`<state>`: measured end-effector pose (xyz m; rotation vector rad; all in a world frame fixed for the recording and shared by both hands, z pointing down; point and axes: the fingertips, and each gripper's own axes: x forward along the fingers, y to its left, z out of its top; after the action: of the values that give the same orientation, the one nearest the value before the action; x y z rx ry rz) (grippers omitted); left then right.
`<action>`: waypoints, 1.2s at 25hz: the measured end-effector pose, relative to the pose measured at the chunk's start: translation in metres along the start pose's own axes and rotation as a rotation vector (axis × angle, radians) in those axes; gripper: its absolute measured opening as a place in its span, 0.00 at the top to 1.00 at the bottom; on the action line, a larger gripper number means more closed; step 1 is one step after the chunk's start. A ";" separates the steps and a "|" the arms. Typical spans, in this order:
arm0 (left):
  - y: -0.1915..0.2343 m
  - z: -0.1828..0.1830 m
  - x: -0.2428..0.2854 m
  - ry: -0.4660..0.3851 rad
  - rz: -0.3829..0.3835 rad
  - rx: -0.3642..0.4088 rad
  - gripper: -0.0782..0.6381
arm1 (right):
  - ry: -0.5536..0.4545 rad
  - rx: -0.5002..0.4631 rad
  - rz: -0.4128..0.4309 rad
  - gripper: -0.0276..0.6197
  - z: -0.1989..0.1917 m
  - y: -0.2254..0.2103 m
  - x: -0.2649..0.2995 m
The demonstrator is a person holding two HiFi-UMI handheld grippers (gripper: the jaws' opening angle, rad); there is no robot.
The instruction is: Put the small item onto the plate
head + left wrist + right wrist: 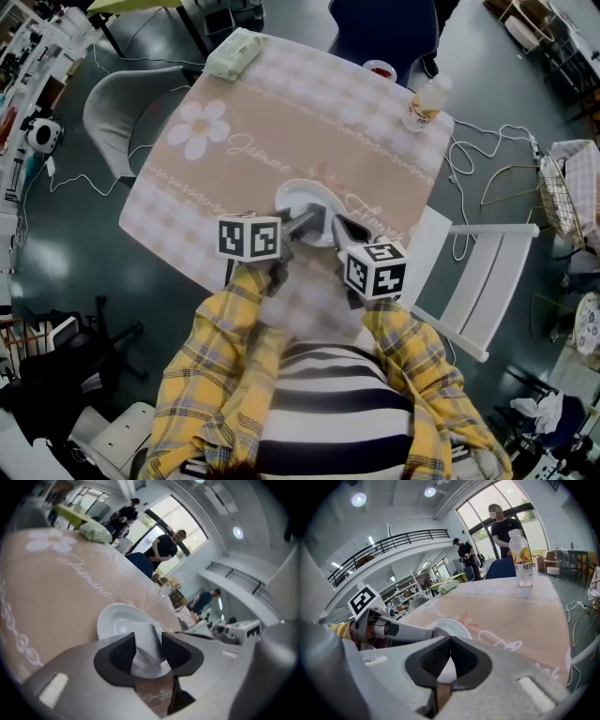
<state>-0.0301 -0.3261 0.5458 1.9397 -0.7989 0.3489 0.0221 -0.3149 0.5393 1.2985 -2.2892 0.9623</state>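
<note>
A white plate (305,194) sits on the pink tablecloth near the table's front edge, with both grippers reaching to its near rim. In the left gripper view a small crumpled grey-white item (143,660) stands between the pads of my left gripper (148,637), just over the plate's (115,620) near edge. The pads stand apart beside it, open, without pressing on it. In the head view the left gripper (302,225) is at the plate's near left. My right gripper (336,225) is at its near right. The right gripper (450,641) is shut and holds nothing; the plate (454,627) lies beyond it.
A drink bottle (427,101) and a small red-rimmed cup (379,69) stand at the table's far right corner. A pale green packet (234,53) lies at the far left edge. A white chair (478,281) is at the right, a grey chair (122,108) at the left. People stand beyond.
</note>
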 end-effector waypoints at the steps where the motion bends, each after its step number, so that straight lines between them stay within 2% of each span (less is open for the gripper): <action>1: 0.002 -0.001 0.000 0.022 0.052 0.088 0.63 | 0.000 0.001 -0.002 0.96 0.000 -0.001 0.000; 3: 0.003 0.002 -0.001 0.043 0.124 0.217 0.59 | 0.000 0.003 -0.004 0.96 0.001 -0.002 -0.001; 5: 0.002 0.004 -0.001 0.050 0.176 0.308 0.58 | 0.002 0.004 -0.004 0.96 0.000 -0.002 -0.001; 8: 0.000 0.002 0.002 0.055 0.205 0.388 0.57 | 0.005 -0.001 -0.001 0.96 -0.001 -0.001 -0.001; 13: -0.008 0.005 0.000 -0.023 0.174 0.352 0.59 | 0.006 -0.011 -0.001 0.96 -0.003 0.000 -0.003; 15: -0.010 0.010 -0.007 -0.080 0.170 0.337 0.68 | 0.002 -0.015 0.000 0.96 -0.003 0.000 -0.005; 17: -0.011 0.013 -0.014 -0.137 0.180 0.326 0.84 | -0.004 -0.015 0.005 0.96 -0.003 0.000 -0.007; 18: -0.010 0.013 -0.017 -0.154 0.192 0.324 0.89 | -0.006 -0.015 0.008 0.96 -0.003 0.001 -0.007; 22: -0.010 0.006 -0.024 -0.183 0.206 0.324 0.89 | -0.001 -0.020 0.020 0.96 -0.006 0.005 -0.009; 27: -0.015 -0.009 -0.027 -0.164 0.168 0.263 0.89 | 0.011 -0.035 0.029 0.96 -0.012 0.010 -0.011; 30: -0.016 -0.017 -0.030 -0.159 0.165 0.252 0.89 | 0.013 -0.038 0.026 0.96 -0.015 0.011 -0.014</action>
<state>-0.0405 -0.2946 0.5264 2.1614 -1.0654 0.4153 0.0194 -0.2921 0.5379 1.2460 -2.3083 0.9284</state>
